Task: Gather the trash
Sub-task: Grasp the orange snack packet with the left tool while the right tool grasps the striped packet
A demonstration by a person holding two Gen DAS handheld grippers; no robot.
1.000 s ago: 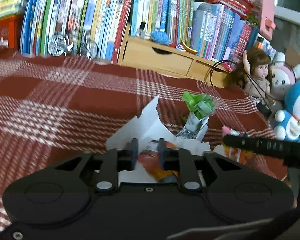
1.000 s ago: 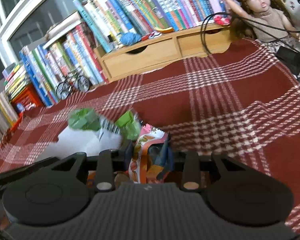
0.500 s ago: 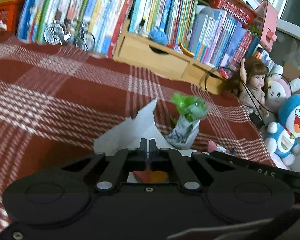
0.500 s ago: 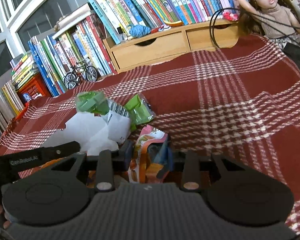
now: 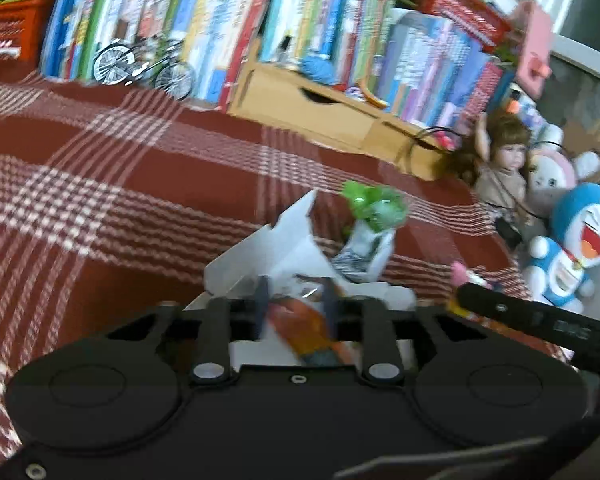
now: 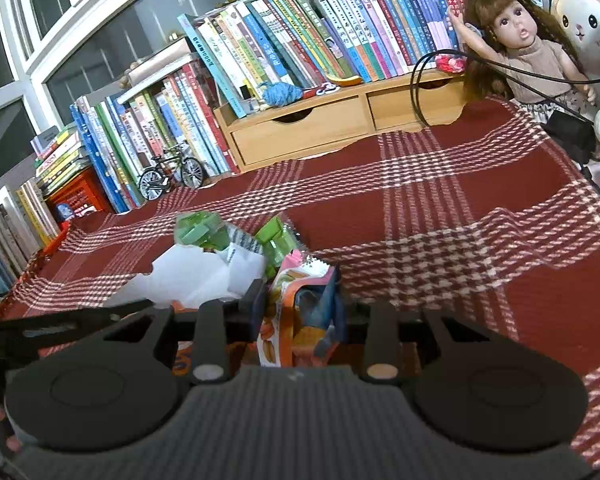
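Note:
My left gripper [image 5: 295, 300] is open over a white paper sheet [image 5: 276, 248] on the red plaid cloth. An orange wrapper [image 5: 308, 328] lies loose between its fingers. Just beyond stands a crumpled green and white wrapper [image 5: 374, 216]. My right gripper [image 6: 298, 304] is shut on an orange and pink snack wrapper [image 6: 296, 312], held just right of the white paper [image 6: 196, 272]. Two green wrappers [image 6: 198, 232] [image 6: 276, 240] lie behind the paper. The right gripper's side [image 5: 540, 316] shows at the right edge of the left wrist view.
Rows of books [image 6: 300, 32], a wooden drawer unit [image 6: 320, 128] and a model bicycle [image 6: 172, 172] line the far edge of the cloth. A doll [image 6: 520, 52] and plush toys [image 5: 580, 240] sit at the far right. A black cable [image 6: 420, 92] loops near the drawers.
The left gripper shut on the orange wrapper half a second ago and has now opened again, and its view is blurred by motion. The right gripper has kept hold of its snack wrapper.

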